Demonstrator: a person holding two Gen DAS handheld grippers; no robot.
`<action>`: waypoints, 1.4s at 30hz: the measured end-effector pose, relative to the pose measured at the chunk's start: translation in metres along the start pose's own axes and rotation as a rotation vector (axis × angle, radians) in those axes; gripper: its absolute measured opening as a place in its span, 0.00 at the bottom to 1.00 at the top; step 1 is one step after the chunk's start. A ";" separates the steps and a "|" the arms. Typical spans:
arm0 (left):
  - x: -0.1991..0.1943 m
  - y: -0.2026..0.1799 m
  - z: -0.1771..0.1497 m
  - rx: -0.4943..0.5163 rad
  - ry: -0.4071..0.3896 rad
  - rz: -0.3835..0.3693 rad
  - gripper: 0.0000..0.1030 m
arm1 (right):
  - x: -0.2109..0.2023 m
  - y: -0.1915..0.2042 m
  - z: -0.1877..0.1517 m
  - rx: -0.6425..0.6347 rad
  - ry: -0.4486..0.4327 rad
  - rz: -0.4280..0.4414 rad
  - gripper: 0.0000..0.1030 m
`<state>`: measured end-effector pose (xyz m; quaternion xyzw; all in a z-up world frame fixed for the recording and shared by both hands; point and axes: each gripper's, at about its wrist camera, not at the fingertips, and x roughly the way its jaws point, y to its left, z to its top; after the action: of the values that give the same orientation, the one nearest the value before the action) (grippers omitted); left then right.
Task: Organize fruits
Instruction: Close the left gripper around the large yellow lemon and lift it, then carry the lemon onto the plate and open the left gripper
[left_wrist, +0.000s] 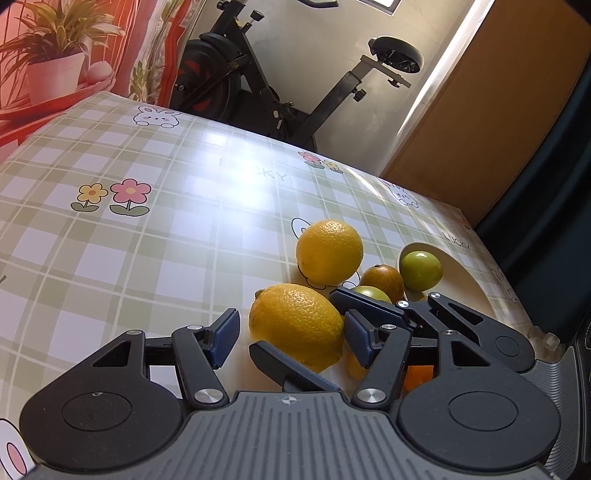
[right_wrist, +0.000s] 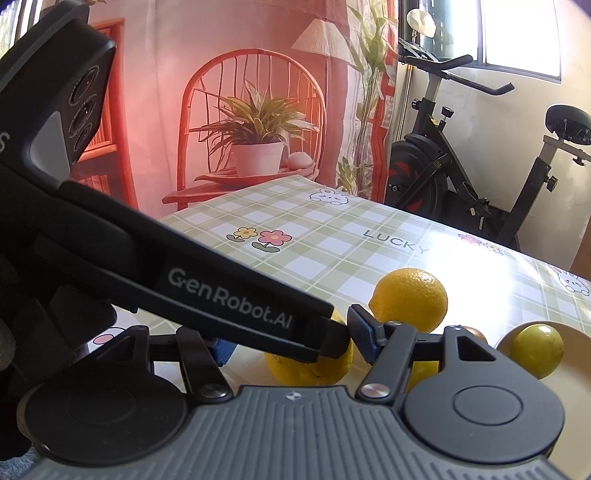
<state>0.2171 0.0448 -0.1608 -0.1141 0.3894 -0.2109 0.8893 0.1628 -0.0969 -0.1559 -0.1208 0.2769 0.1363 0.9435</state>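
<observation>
Left wrist view: the left hand-held gripper (left_wrist: 291, 338) stands half open around the near lemon (left_wrist: 297, 325) on the checked surface (left_wrist: 147, 240), pads apparently clear of the peel; the right hand-held gripper (left_wrist: 299, 332) crosses in, its fingers likewise flanking that lemon; a second lemon (left_wrist: 329, 251) lies behind; one green fruit (left_wrist: 421, 270) sits in the bowl (left_wrist: 469, 280); a brownish fruit (left_wrist: 384, 281) lies outside.

Right wrist view: the right hand-held gripper (right_wrist: 291, 349) is half open, gripping nothing evident; the near lemon (right_wrist: 310, 363) lies partly hidden. Judgement: early stage; most fruit remains unplaced.
</observation>
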 end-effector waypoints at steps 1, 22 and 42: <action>0.000 0.001 0.000 -0.004 -0.003 0.002 0.65 | 0.001 0.000 0.000 0.001 0.005 -0.002 0.63; 0.001 -0.001 -0.007 -0.004 0.001 -0.008 0.68 | 0.018 0.000 -0.004 0.018 0.092 -0.038 0.57; -0.010 -0.061 0.000 0.095 -0.027 0.003 0.58 | -0.025 -0.022 -0.009 0.148 -0.005 -0.035 0.56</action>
<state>0.1938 -0.0045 -0.1315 -0.0739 0.3671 -0.2261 0.8993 0.1455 -0.1245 -0.1460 -0.0554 0.2819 0.0993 0.9527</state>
